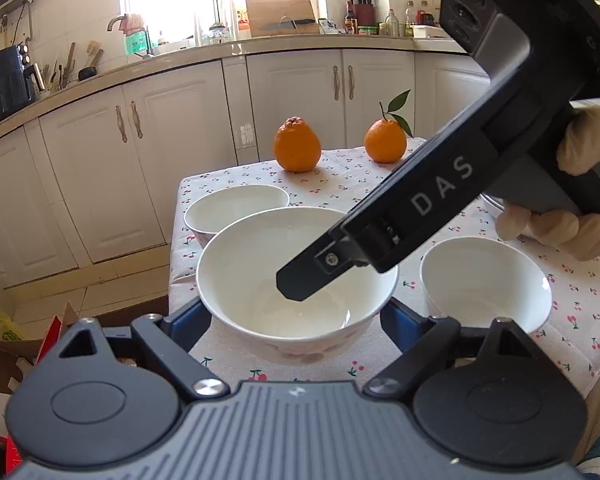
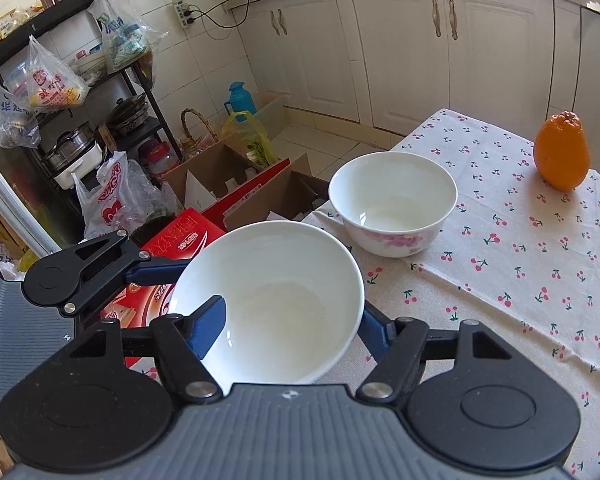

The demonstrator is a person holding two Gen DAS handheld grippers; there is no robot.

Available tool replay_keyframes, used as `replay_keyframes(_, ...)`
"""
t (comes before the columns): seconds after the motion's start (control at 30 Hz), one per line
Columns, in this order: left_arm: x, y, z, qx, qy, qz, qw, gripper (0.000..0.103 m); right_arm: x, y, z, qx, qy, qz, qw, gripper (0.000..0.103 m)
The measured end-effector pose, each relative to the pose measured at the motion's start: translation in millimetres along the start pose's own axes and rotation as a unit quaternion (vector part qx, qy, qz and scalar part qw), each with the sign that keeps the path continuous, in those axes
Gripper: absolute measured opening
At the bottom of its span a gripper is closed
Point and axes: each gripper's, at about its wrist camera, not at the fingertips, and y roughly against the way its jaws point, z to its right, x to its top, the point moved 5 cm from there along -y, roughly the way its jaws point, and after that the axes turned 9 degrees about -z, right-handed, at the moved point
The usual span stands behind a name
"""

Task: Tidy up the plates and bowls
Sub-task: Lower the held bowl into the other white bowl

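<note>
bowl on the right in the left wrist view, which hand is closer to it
Right. The gloved right hand is just behind and above that bowl. The left hand is out of view behind the left tongs, which clasp the middle bowl to its left.

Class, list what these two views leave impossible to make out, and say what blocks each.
- Left wrist view: a metallic rim behind the right hand; plate or bowl, unclear.
- Left wrist view: whether the left tongs press the held bowl; its wall hides the pads.
- Left wrist view: labels on counter bottles, too small.
- Right wrist view: the right tongs' outer finger end, behind the held bowl.
</note>
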Motion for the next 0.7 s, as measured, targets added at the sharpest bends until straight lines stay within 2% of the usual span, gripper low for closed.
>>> replay_keyframes(0.4,5.2,30.5,28.4,-0.010,-0.013,-0.001,0.9999,0.091,-29.8,42.2,-11.6,0.000,0.008,0.013,1.000,0.076)
replay_keyframes(0.7,11.8,35.6,52.4,-0.033,-0.028,0.006,0.9990,0.091,-51.9,71.3,-6.1,-0.016,-0.007,0.032,0.999,0.076)
